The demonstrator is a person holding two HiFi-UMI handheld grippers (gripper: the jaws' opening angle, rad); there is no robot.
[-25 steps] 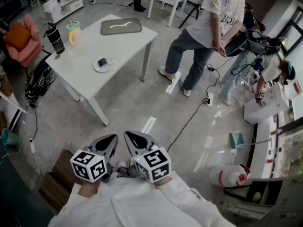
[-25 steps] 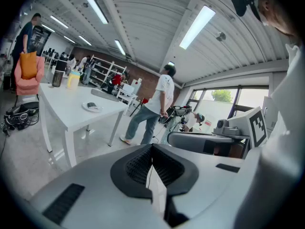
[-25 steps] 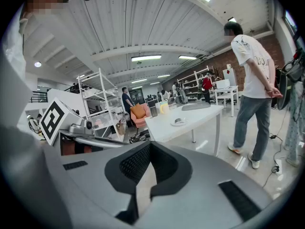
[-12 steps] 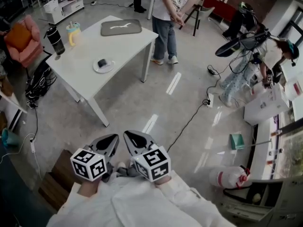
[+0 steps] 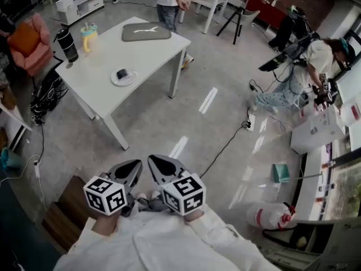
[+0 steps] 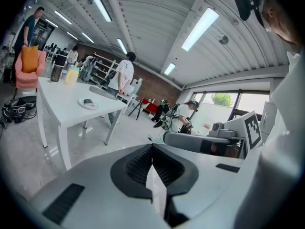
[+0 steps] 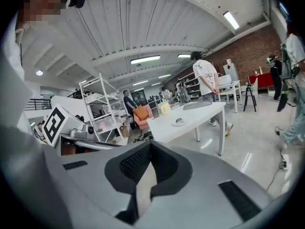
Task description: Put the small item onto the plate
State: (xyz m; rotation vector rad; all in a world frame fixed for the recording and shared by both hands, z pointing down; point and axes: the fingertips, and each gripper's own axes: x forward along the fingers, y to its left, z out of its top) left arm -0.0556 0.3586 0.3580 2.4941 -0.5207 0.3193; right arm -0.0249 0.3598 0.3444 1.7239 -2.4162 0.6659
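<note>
A small dark item [image 5: 121,73] lies on a white plate [image 5: 128,81] on the white table [image 5: 96,66], seen far off in the head view. The same plate [image 6: 90,105] and item [image 6: 87,100] show small in the left gripper view, and the plate [image 7: 183,123] shows in the right gripper view. My left gripper [image 5: 131,167] and right gripper [image 5: 161,164] are held side by side close to my body, well short of the table. Both are shut with nothing between the jaws.
On the table stand a dark bottle [image 5: 67,44], a yellow cup [image 5: 87,37] and a grey tray [image 5: 146,31]. A person [image 5: 172,4] stands by the table's far corner; another [image 5: 304,66] bends at the right. A cable [image 5: 225,145] crosses the floor. A pink chair [image 5: 28,41] stands at the left.
The person in the white shirt has walked from the right side round to the far corner of the table. Both grippers have stayed where they were.
</note>
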